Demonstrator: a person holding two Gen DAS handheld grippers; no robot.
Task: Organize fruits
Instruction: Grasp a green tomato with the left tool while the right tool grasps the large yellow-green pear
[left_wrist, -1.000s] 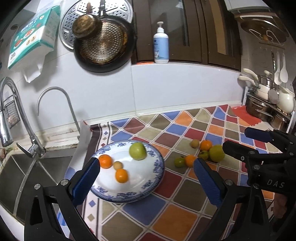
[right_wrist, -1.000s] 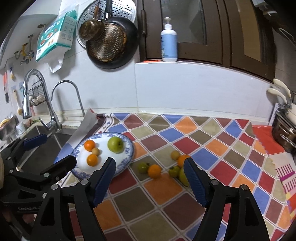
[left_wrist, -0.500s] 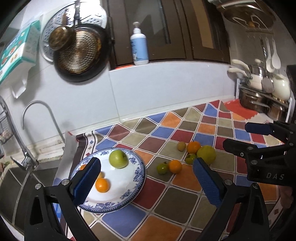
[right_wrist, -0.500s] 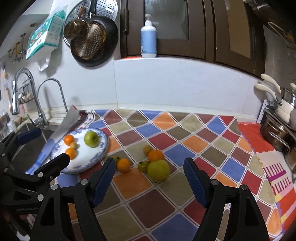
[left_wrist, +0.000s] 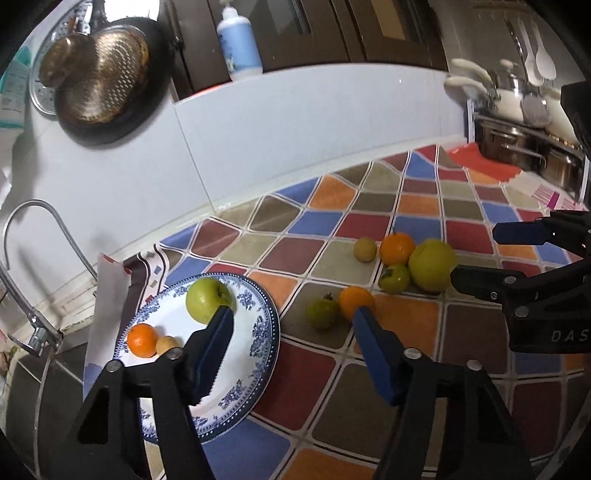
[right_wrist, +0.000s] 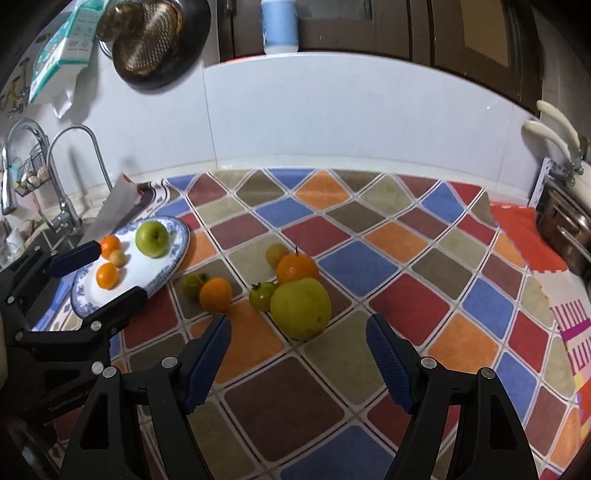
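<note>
A blue-and-white plate (left_wrist: 258, 343) (right_wrist: 177, 254) holds a green apple (left_wrist: 208, 300) (right_wrist: 152, 238), oranges (right_wrist: 108, 275) and a small yellow fruit (right_wrist: 118, 257). Loose fruit lies on the checkered mat: a large yellow-green fruit (right_wrist: 300, 308) (left_wrist: 432, 264), two oranges (right_wrist: 216, 294) (right_wrist: 296, 267), two small green fruits (right_wrist: 192, 284) (right_wrist: 262, 295) and a small yellow one (right_wrist: 275, 253). My left gripper (left_wrist: 293, 325) is open and empty, over the plate's right edge. My right gripper (right_wrist: 297, 334) is open and empty, just before the large yellow-green fruit.
A sink with taps (right_wrist: 59, 173) lies left of the plate. Steel pots (left_wrist: 517, 147) stand at the right end of the counter. A pan (left_wrist: 107, 74) and a lotion bottle (left_wrist: 238, 40) are on the wall behind.
Both grippers have moved forward and to the right toward the loose fruit, which now looks larger. The plate has shifted left in both views. Both stay open.
</note>
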